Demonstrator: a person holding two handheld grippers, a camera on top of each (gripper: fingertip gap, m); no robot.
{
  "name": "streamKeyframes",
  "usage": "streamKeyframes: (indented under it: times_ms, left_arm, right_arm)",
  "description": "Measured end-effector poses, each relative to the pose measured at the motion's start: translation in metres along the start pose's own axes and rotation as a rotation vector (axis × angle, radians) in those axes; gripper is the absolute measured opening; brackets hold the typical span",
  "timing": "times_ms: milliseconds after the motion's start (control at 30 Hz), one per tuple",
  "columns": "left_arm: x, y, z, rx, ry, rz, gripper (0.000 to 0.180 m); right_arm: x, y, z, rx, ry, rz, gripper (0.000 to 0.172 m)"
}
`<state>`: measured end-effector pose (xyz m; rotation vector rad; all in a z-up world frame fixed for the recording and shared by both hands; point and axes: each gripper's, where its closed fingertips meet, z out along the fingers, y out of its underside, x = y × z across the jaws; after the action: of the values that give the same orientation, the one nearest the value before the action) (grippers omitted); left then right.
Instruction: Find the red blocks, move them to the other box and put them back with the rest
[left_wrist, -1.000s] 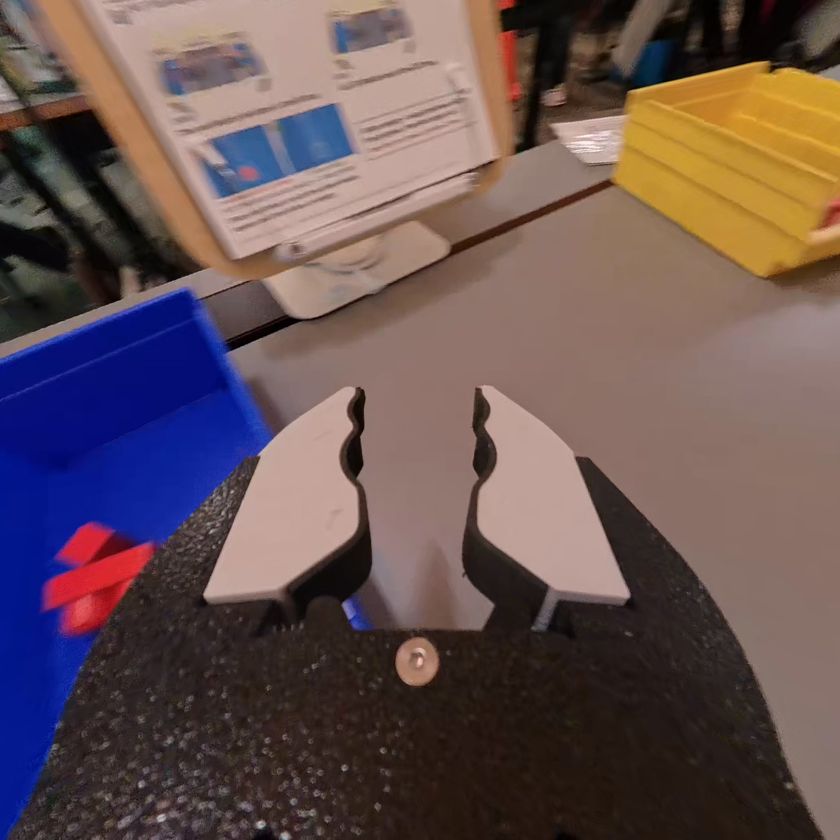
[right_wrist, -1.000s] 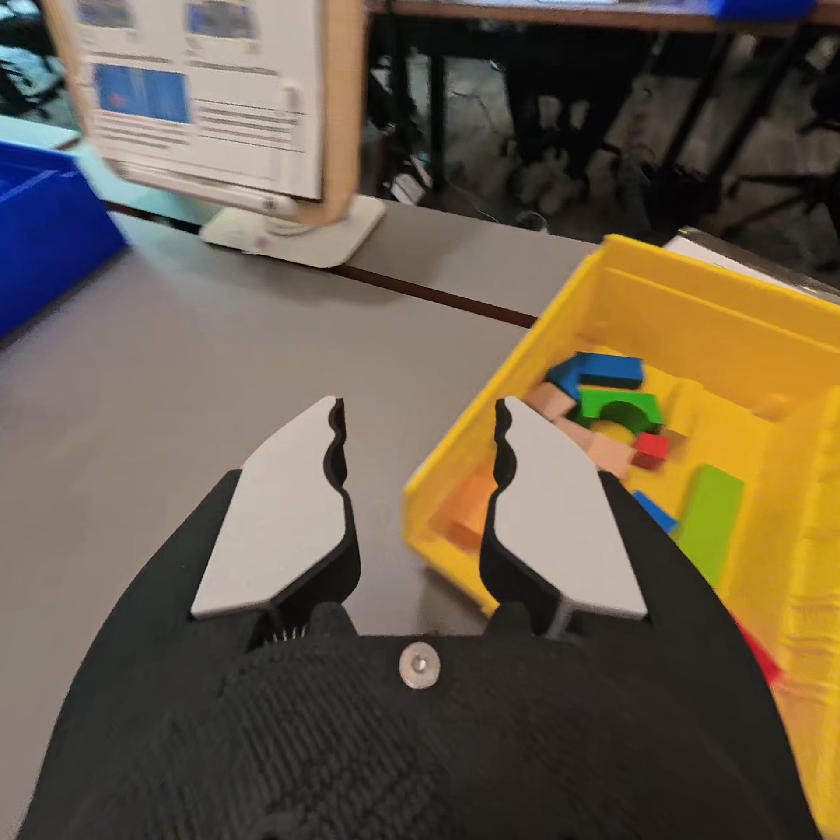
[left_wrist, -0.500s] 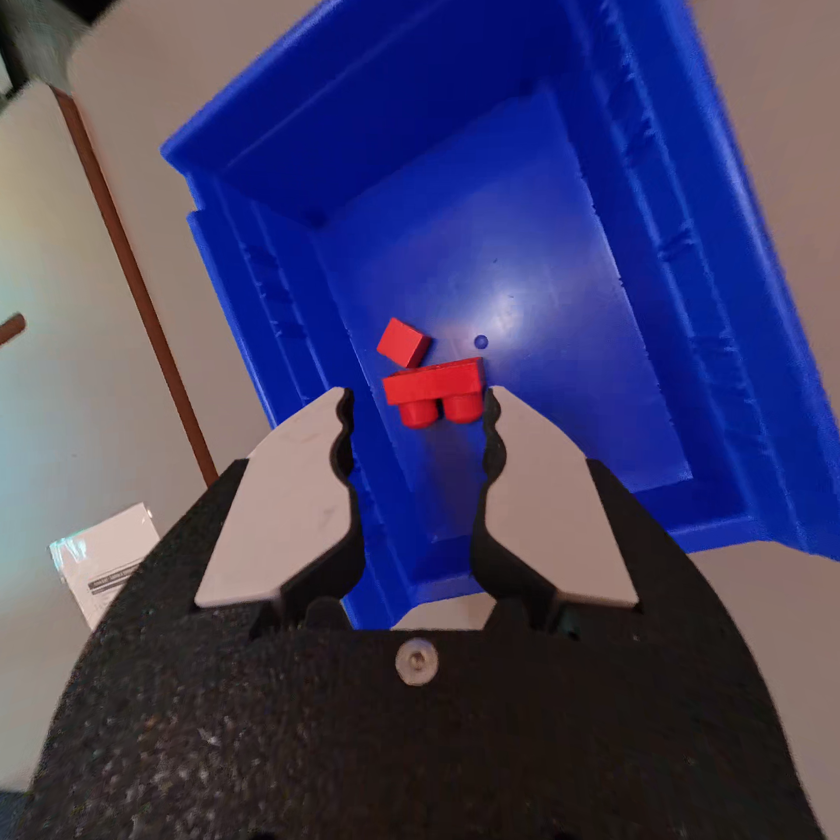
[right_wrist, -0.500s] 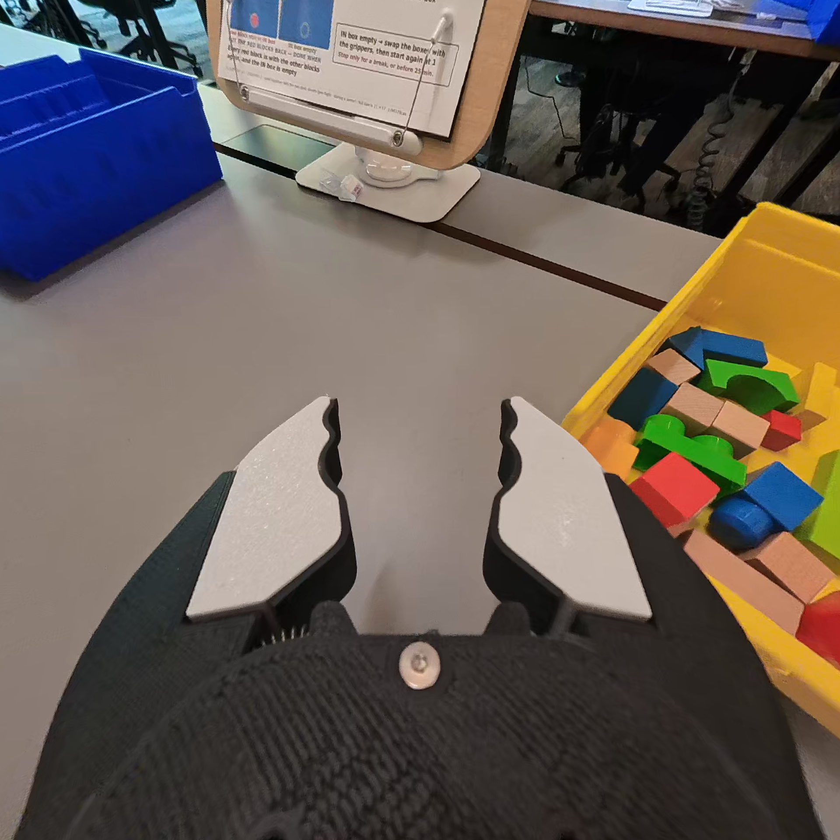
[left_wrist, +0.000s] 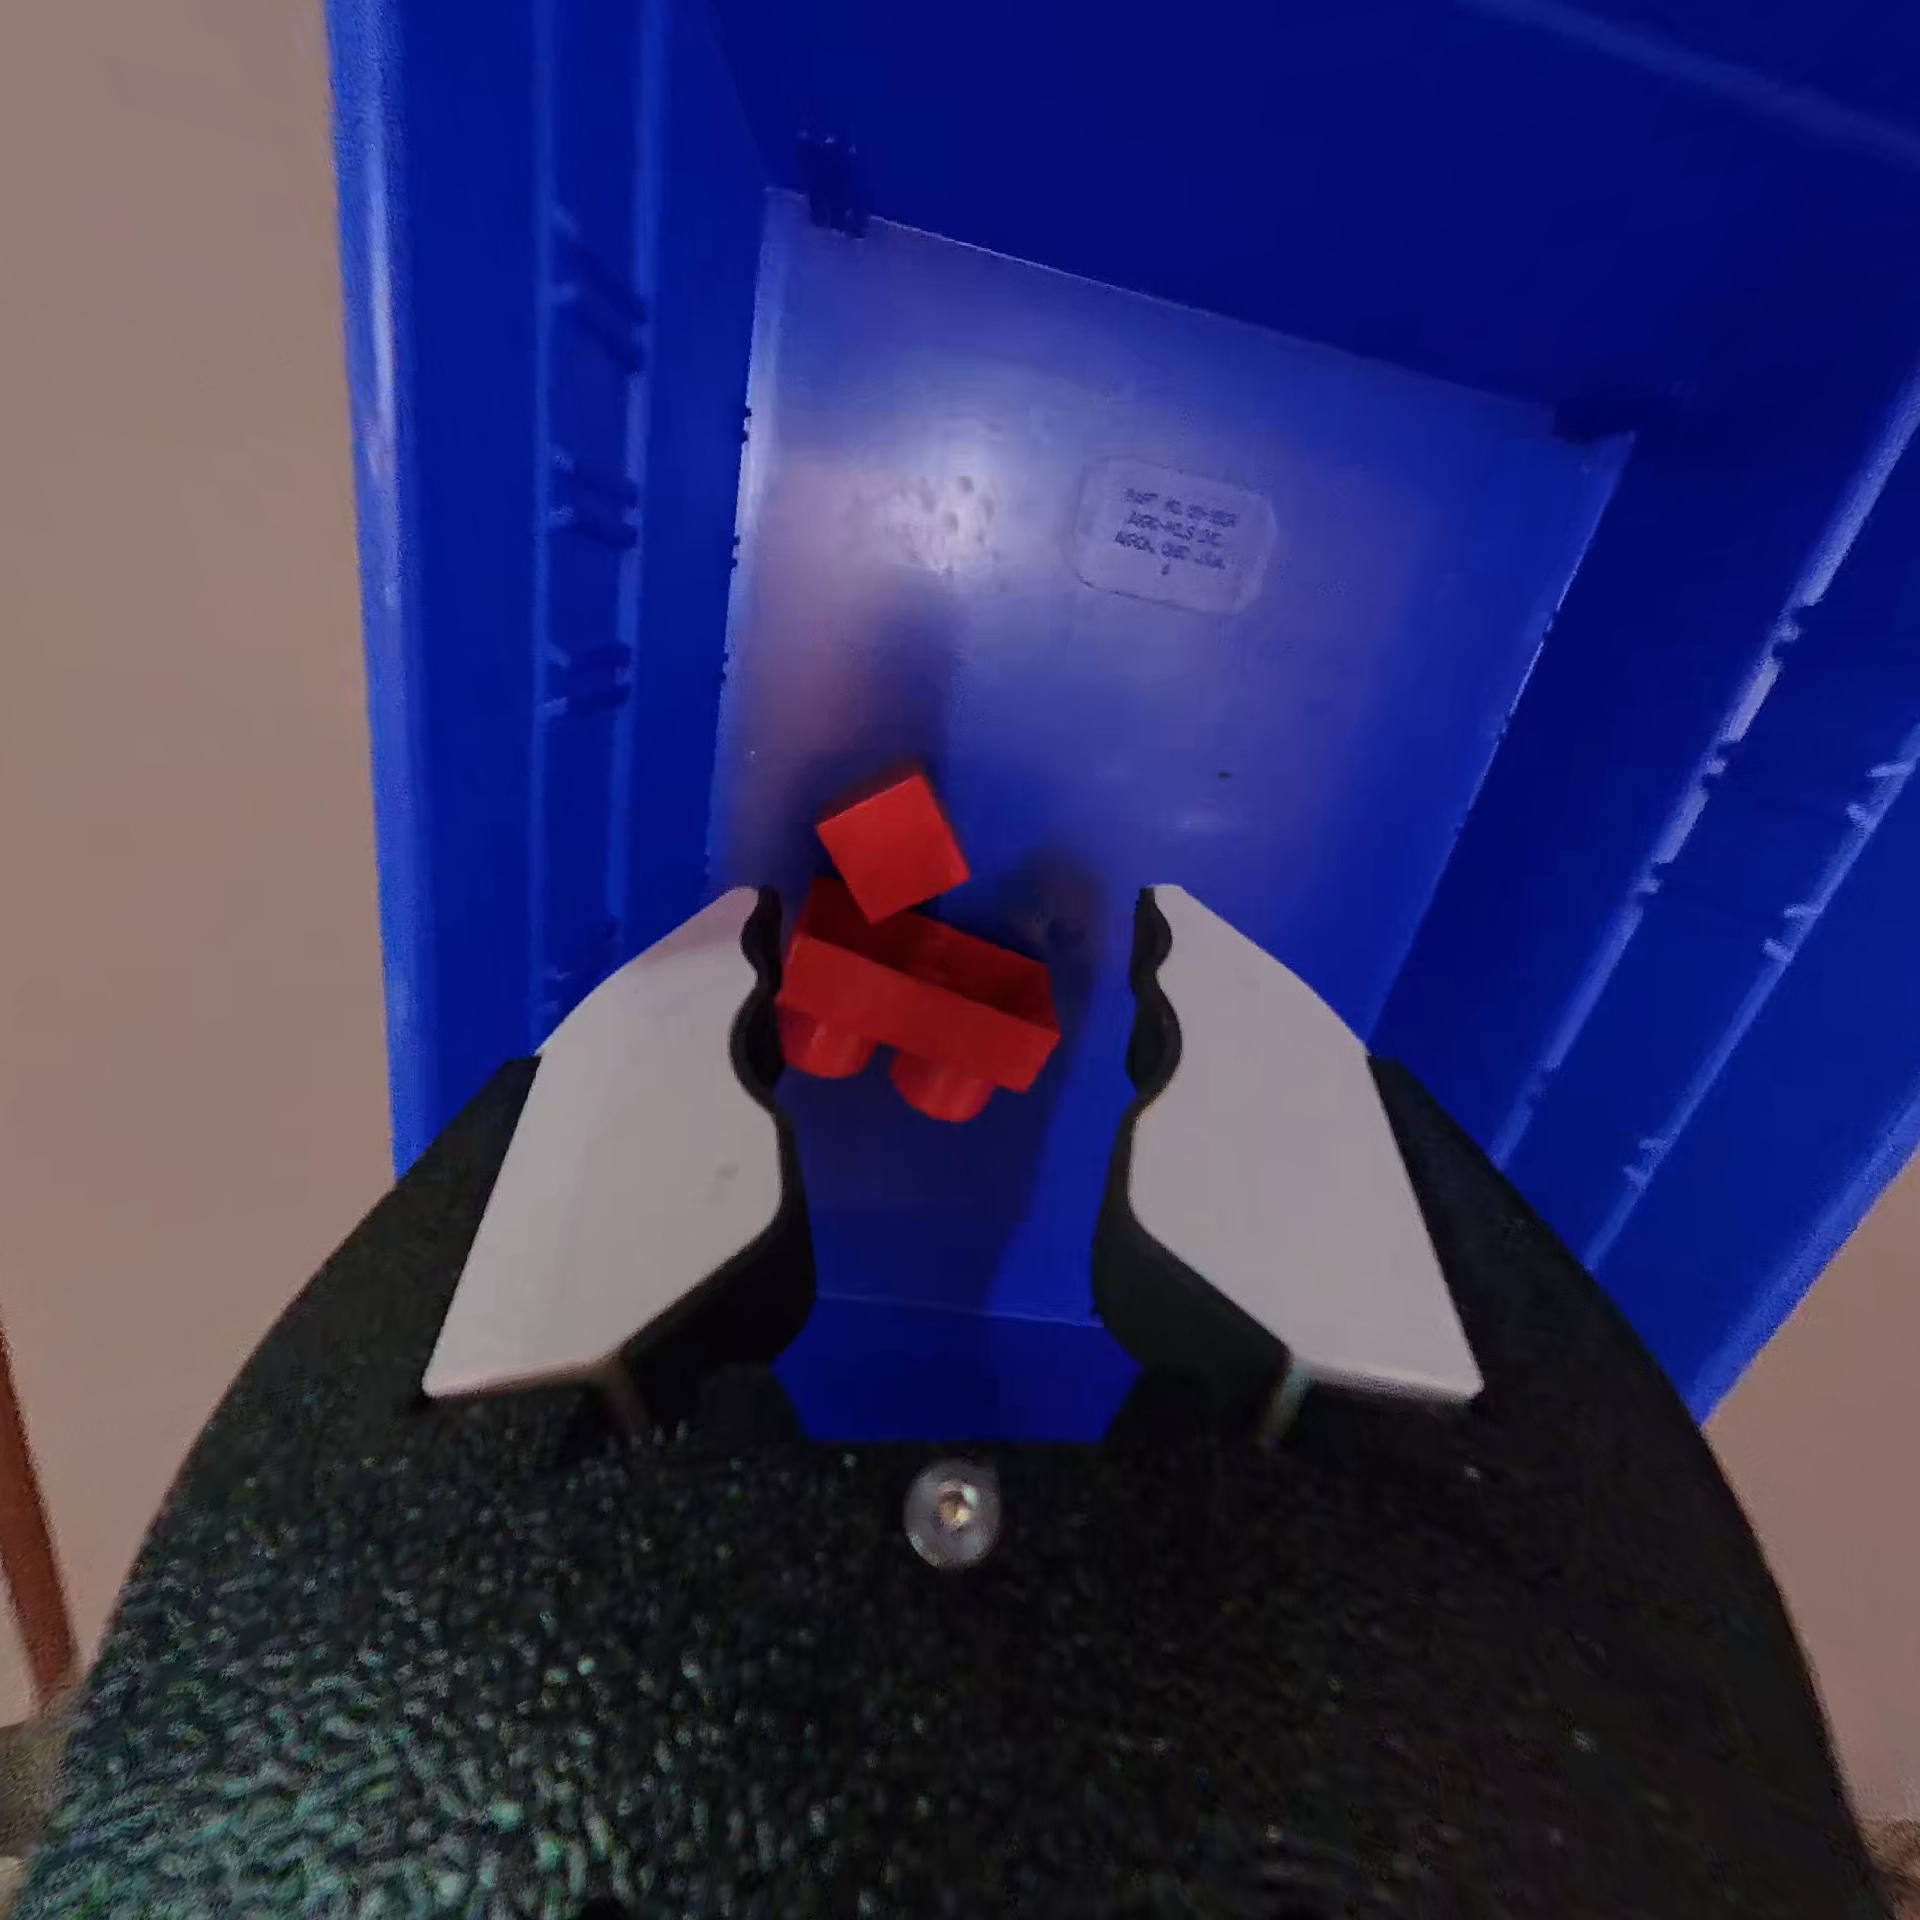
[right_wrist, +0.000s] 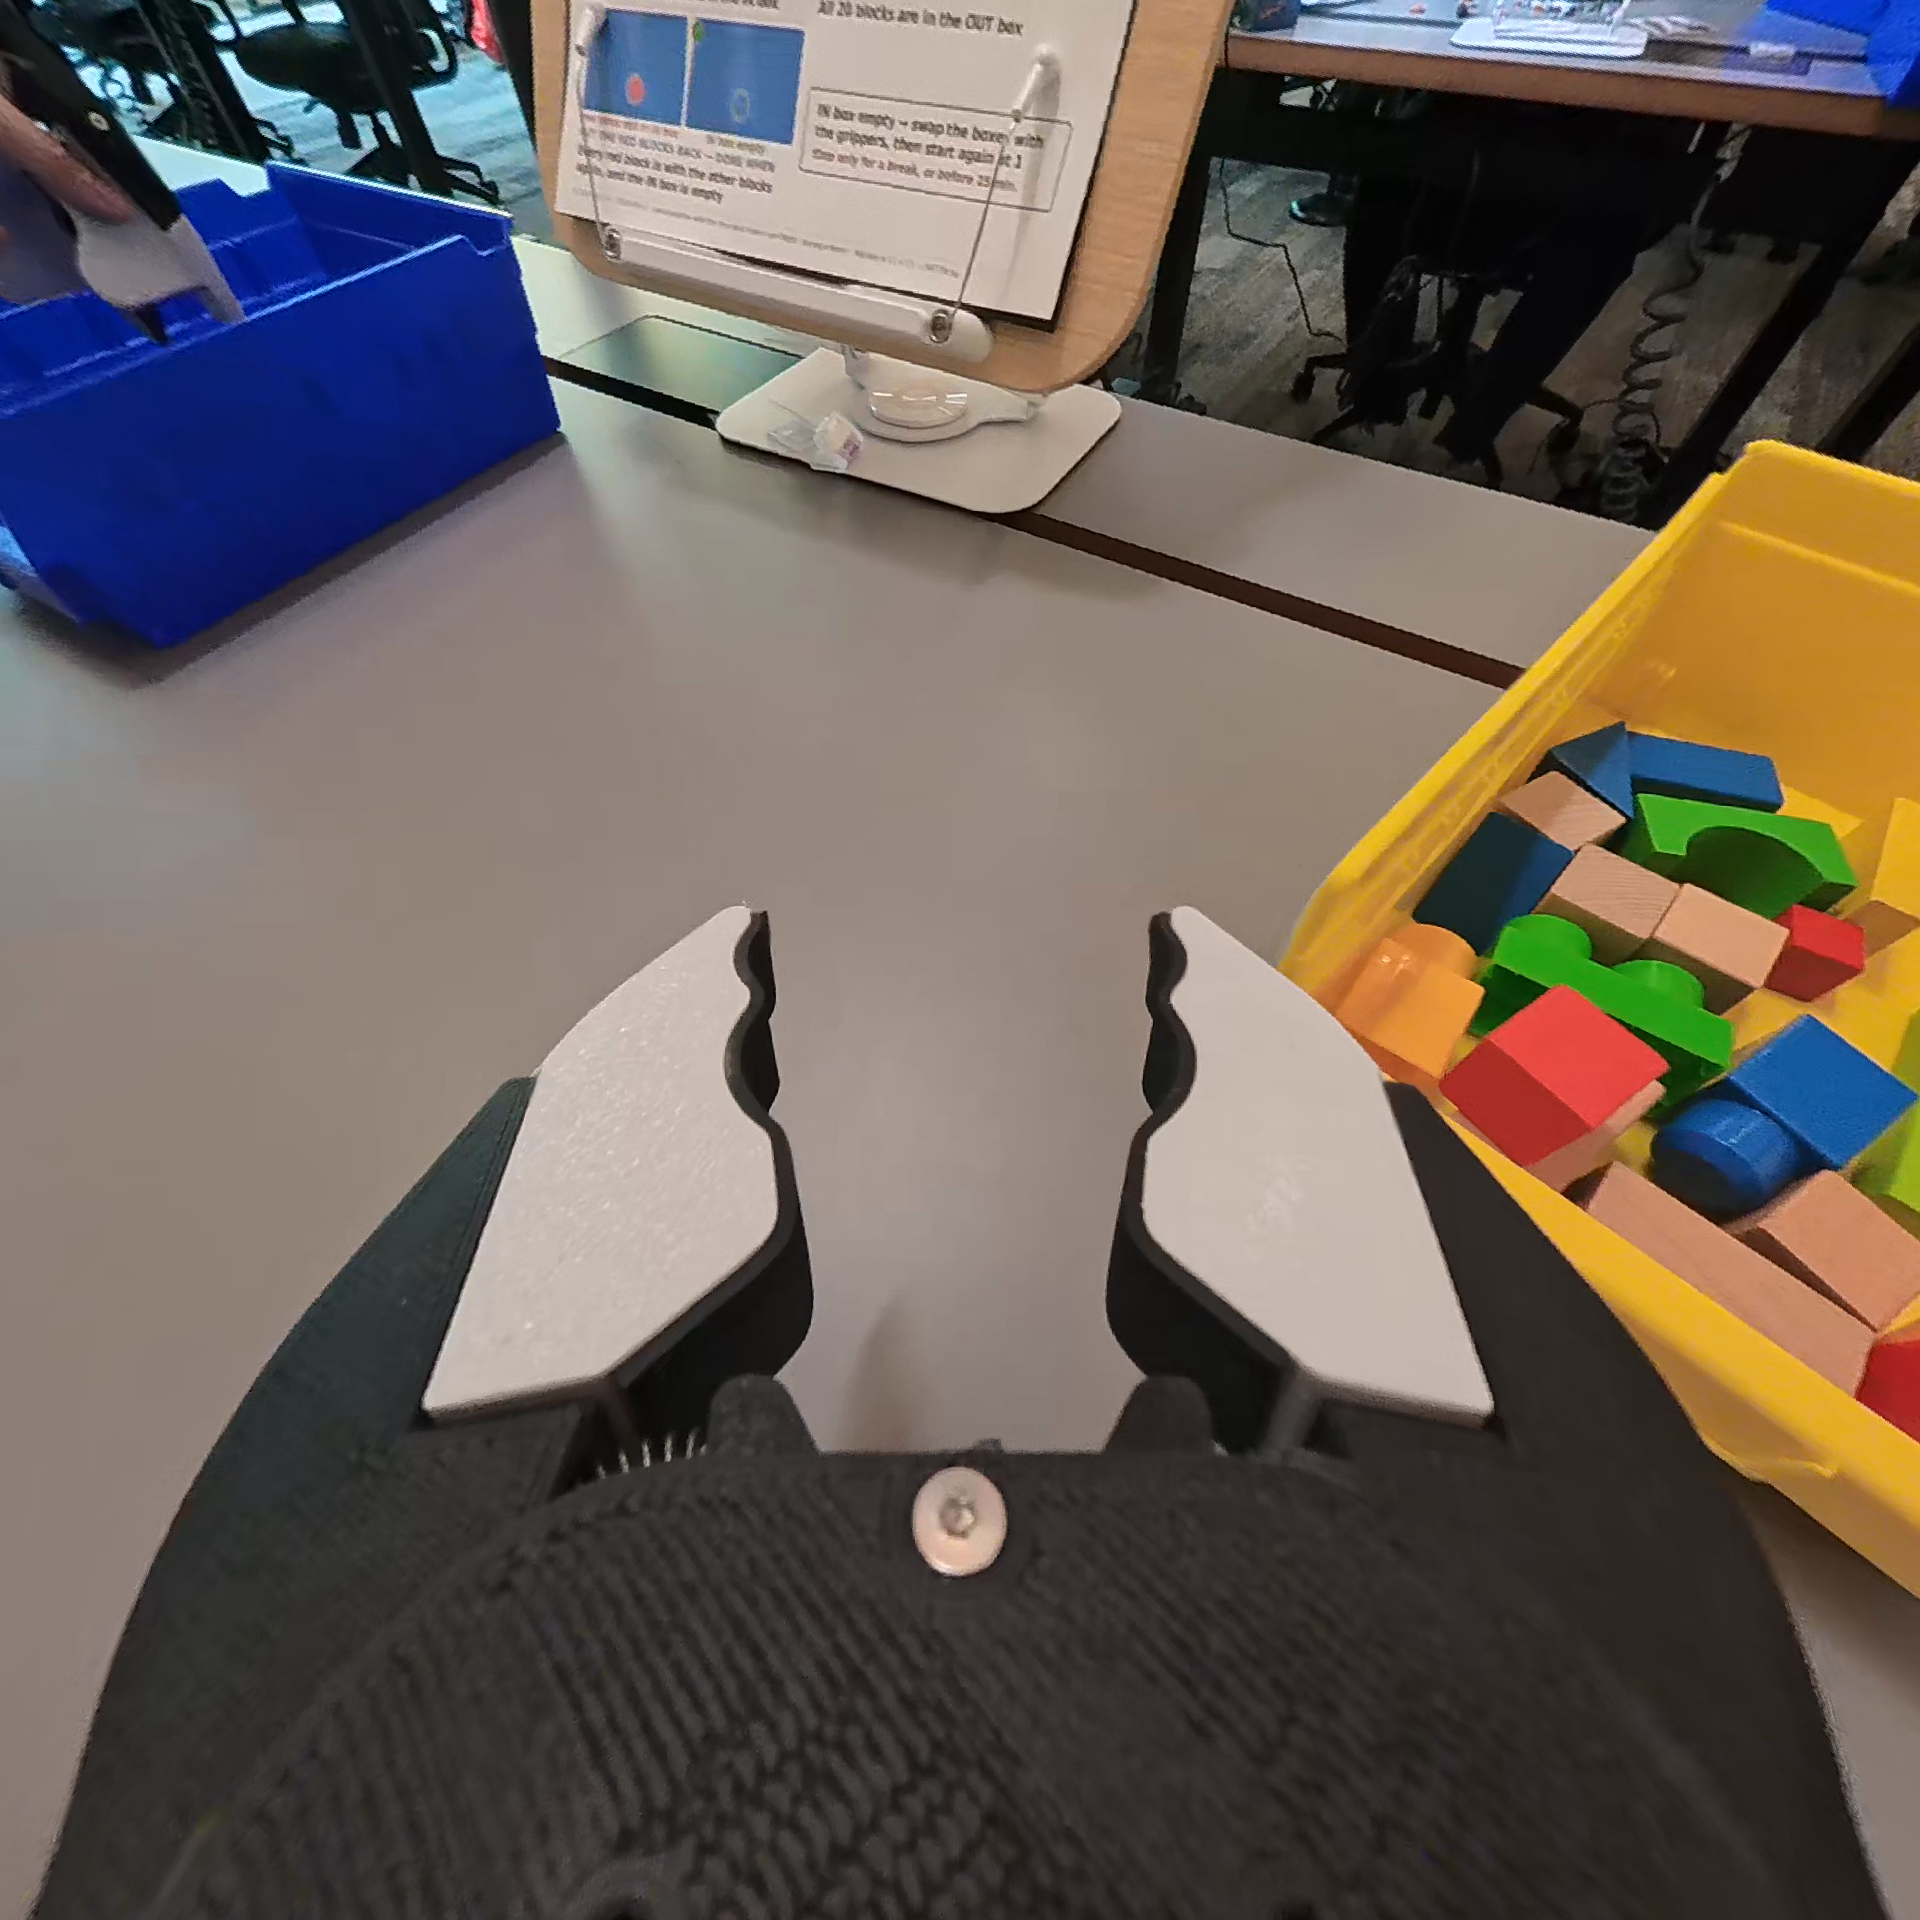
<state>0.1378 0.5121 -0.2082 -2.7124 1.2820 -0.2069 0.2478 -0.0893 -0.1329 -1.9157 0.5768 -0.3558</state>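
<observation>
My left gripper (left_wrist: 951, 914) is open and reaches down into the blue box (left_wrist: 1195, 364). A red two-stud block (left_wrist: 914, 1003) lies on the box floor between its fingers, close to the left finger (left_wrist: 634, 1101), with a gap to the right finger. A small red cube (left_wrist: 891, 847) leans on that block just beyond the fingertips. My right gripper (right_wrist: 958, 925) is open and empty over the grey table (right_wrist: 727, 790), left of the yellow box (right_wrist: 1714, 665). That box holds several blocks, among them a red block (right_wrist: 1553, 1070) and a small red cube (right_wrist: 1816, 951).
A sign board on a white stand (right_wrist: 831, 166) sits at the back of the table. The blue box (right_wrist: 260, 416) shows at the far left in the right wrist view, with the left gripper (right_wrist: 135, 260) in it. Chairs and another table stand behind.
My left gripper swung from over the table to above the blue box, came down over the red blocks and opened wider. My right gripper drew back from the yellow box and opened slightly.
</observation>
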Motion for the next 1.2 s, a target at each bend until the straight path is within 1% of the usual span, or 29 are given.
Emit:
streamKeyframes:
  times_ms: [167, 300, 433, 567, 667, 767, 833, 900, 1000, 1033, 1100, 1133, 1200]
  left_arm:
    - [-0.004, 0.005, 0.013, -0.015, -0.013, -0.125, 0.064]
    - [-0.011, 0.01, 0.026, -0.033, -0.037, -0.2, 0.063]
    - [-0.013, 0.01, 0.037, -0.032, -0.019, -0.254, 0.056]
    - [-0.013, 0.01, 0.045, -0.034, -0.02, -0.252, 0.049]
    - [-0.013, 0.01, 0.049, -0.038, -0.012, -0.24, 0.034]
    - [-0.009, 0.007, 0.045, -0.036, 0.017, -0.186, 0.032]
    - [-0.003, -0.001, 0.034, 0.003, 0.037, -0.126, 0.032]
    - [0.008, -0.015, 0.014, 0.078, 0.082, -0.054, 0.031]
    - [0.042, -0.031, -0.035, 0.248, 0.238, 0.069, 0.031]
    - [0.057, -0.032, -0.054, 0.308, 0.306, 0.113, 0.031]
    - [0.098, -0.023, -0.095, 0.409, 0.516, 0.213, 0.031]
    - [0.12, -0.013, -0.114, 0.441, 0.637, 0.264, 0.031]
    - [0.165, 0.018, -0.15, 0.48, 0.875, 0.388, 0.03]
  right_arm:
    - [-0.01, -0.002, 0.01, 0.007, -0.057, 0.011, 0.07]
    - [-0.013, -0.001, 0.009, 0.014, -0.068, 0.008, 0.071]
    - [-0.011, 0.004, 0.007, 0.007, -0.064, 0.019, 0.071]
    - [-0.009, 0.007, 0.005, 0.002, -0.06, 0.029, 0.071]
    - [-0.008, 0.008, 0.004, 0.001, -0.05, 0.026, 0.071]
    - [-0.006, 0.009, 0.004, -0.004, -0.038, 0.021, 0.071]
    - [-0.009, 0.007, 0.005, 0.01, -0.042, 0.007, 0.071]
    - [-0.013, 0.002, 0.008, 0.027, -0.045, -0.015, 0.07]
    - [-0.024, -0.011, 0.016, 0.068, -0.069, -0.089, 0.072]
    - [-0.03, -0.018, 0.019, 0.092, -0.084, -0.121, 0.074]
    - [-0.044, -0.035, 0.026, 0.154, -0.119, -0.187, 0.079]
    - [-0.052, -0.045, 0.03, 0.19, -0.134, -0.222, 0.08]
    - [-0.071, -0.065, 0.036, 0.261, -0.178, -0.3, 0.08]
